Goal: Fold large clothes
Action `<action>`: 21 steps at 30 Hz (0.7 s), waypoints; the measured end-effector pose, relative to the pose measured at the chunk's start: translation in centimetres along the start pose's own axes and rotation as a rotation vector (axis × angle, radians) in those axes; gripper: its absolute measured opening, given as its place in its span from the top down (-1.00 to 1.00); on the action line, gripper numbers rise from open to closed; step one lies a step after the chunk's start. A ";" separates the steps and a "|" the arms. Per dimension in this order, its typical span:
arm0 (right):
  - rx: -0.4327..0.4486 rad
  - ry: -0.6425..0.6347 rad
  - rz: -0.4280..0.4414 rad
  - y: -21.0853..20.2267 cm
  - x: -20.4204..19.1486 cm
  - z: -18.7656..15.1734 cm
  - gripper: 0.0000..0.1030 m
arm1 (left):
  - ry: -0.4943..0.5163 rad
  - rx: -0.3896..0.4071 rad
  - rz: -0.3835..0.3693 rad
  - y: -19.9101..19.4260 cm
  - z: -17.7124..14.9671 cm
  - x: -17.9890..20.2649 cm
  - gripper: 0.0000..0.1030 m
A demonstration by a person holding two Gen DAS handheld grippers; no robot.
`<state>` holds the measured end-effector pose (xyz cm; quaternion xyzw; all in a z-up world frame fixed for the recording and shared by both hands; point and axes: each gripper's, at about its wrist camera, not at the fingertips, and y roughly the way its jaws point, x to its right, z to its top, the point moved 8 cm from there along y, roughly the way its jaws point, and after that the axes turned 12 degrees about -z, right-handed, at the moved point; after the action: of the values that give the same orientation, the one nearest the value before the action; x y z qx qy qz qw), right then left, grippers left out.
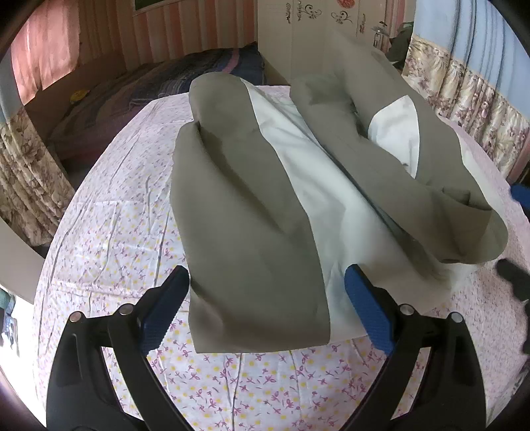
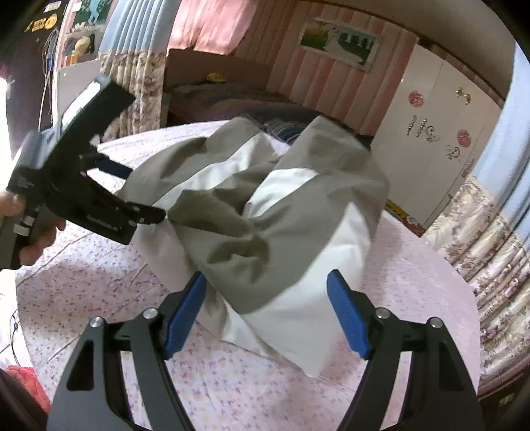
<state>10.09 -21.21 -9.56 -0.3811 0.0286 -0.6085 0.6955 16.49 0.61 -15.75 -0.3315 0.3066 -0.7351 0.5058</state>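
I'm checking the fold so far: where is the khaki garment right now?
The khaki garment lies on the floral sheet, straight ahead of both open grippers in both wrist views, white lining showing between its folded-in sides.

left gripper (image 2: 145,195), side plate: a short white printed word, too blurred to read
dark wall, far left (image 2: 41,23): yellow stickers, markings illegible
wardrobe doors, far right (image 2: 434,132): ornamental scrolls and red flower decals, no letters
elsewhere: no readable text, number or brand
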 end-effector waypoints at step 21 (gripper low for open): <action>-0.167 0.516 0.071 8.4 10.9 -2.9 -0.53 | -0.023 0.060 -0.210 -2.0 6.7 4.9 -0.94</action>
<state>18.32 -32.36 -11.73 -0.2681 0.2682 -0.6563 0.6523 19.38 -4.23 -9.32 -0.3547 0.2422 -0.7892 0.4390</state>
